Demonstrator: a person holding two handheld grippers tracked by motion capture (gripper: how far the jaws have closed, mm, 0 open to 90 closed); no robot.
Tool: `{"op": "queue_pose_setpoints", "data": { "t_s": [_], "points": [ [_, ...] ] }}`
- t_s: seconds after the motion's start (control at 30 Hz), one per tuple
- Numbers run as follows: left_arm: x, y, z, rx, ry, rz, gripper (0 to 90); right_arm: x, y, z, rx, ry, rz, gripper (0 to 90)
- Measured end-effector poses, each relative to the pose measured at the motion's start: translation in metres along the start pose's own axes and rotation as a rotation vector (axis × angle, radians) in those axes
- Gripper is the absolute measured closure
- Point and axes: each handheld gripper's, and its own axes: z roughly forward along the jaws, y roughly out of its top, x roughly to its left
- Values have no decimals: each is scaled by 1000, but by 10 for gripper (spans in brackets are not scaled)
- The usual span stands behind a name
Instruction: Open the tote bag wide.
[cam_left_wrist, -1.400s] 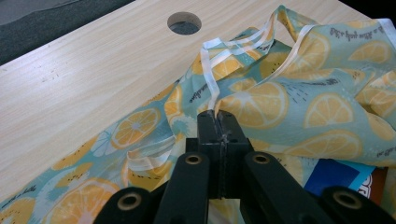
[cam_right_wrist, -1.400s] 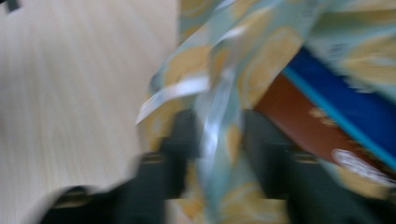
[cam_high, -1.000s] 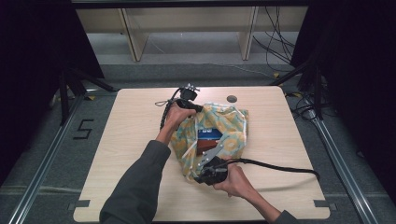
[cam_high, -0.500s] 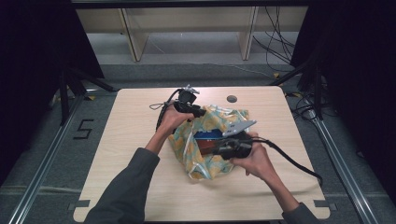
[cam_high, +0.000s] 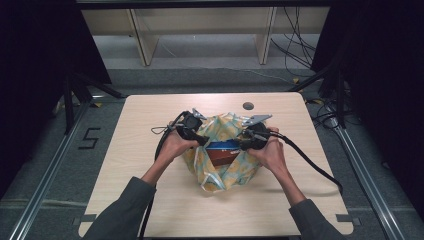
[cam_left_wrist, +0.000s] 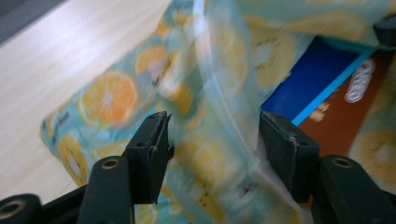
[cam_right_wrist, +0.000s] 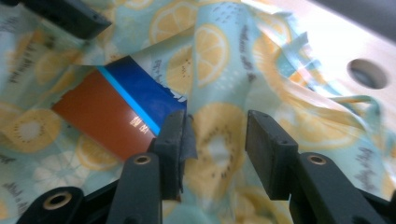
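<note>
Wooden table (cam_high: 150, 200), citrus-print bag (cam_high: 220, 172), box (cam_high: 222, 152)

Inventory, table (cam_high: 150, 200):
- Bag (cam_high: 220, 172), citrus-print, pale blue: 1, near the table's middle.
- Box (cam_high: 220, 152), blue and brown, inside the bag: 1.
- Grippers: 2, left gripper (cam_high: 202, 140) and right gripper (cam_high: 242, 144).
- Round hole (cam_high: 248, 106), near the far edge: 1.
</note>
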Motion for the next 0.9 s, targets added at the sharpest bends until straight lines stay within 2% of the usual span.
{"op": "queue_pose_setpoints", "data": {
  "t_s": [0.03,0.07,0.13,0.17,0.2,0.23,0.27,0.3,0.33,0.4,0.43,0.47,0.5,0.53,0.57,0.6,0.63,0.67,0.7,0.73,0.77,0.8,0.83,0.87,0.9],
  "points": [
    [2,-3,2,1,-16,2,487,-2,1,4,13,10,-2,682],
    [3,-5,3,1,-17,8,542,-3,1,8,17,28,1,780],
    [8,-11,2,-2,-32,41,705,-7,4,8,33,23,-3,898],
    [10,-14,0,-17,-48,18,757,-10,5,9,19,16,0,900],
    [14,-18,-3,-29,-63,13,796,-15,6,9,9,-1,-3,900],
    [17,-23,-8,-24,-61,23,809,-19,8,8,14,-3,23,900],
    [22,-28,-13,-25,-52,33,820,-27,9,9,5,-16,10,900],
    [27,-34,-18,-25,-54,17,827,-34,10,8,17,-16,28,900],
    [32,-40,-21,-37,-52,6,833,-41,9,10,-2,-33,44,900],
    [45,-50,-26,-30,-50,-12,843,-55,6,13,-5,-32,71,900],
    [50,-55,-25,-28,-40,-20,843,-59,3,14,-4,-24,103,900],
    [54,-60,-23,-24,-18,-30,844,-63,1,17,0,-31,113,900],
    [59,-64,-19,-5,-4,-24,845,-65,-2,17,29,-40,122,900],
    [65,-70,-15,10,-2,-39,838,-67,-5,19,32,-46,116,900],
    [69,-76,-9,5,-11,-74,826,-68,-8,22,9,-51,129,900],
    [72,-81,-7,30,-28,-112,810,-70,-10,22,10,-43,133,900],
    [73,-85,-7,24,-37,-124,799,-70,-11,20,20,-35,141,900],
    [73,-86,-10,23,-39,-119,781,-69,-11,18,31,-24,169,900],
    [72,-86,-14,22,-39,-107,748,-72,-11,19,17,-33,127,900],
    [70,-83,-20,17,-45,-98,683,-72,-10,20,-8,-40,111,900],
    [68,-79,-27,0,-40,-94,610,-71,-9,19,-9,-29,122,900],
    [63,-74,-35,-46,-12,-111,562,-71,-9,19,-11,-37,111,900],
    [58,-68,-45,-72,11,-104,524,-70,-7,16,16,-29,126,900],
    [53,-61,-55,-84,11,-75,499,-70,-7,16,13,-26,124,900],
    [48,-54,-63,-111,7,-58,481,-68,-7,14,17,-17,143,900]
  ]
}}
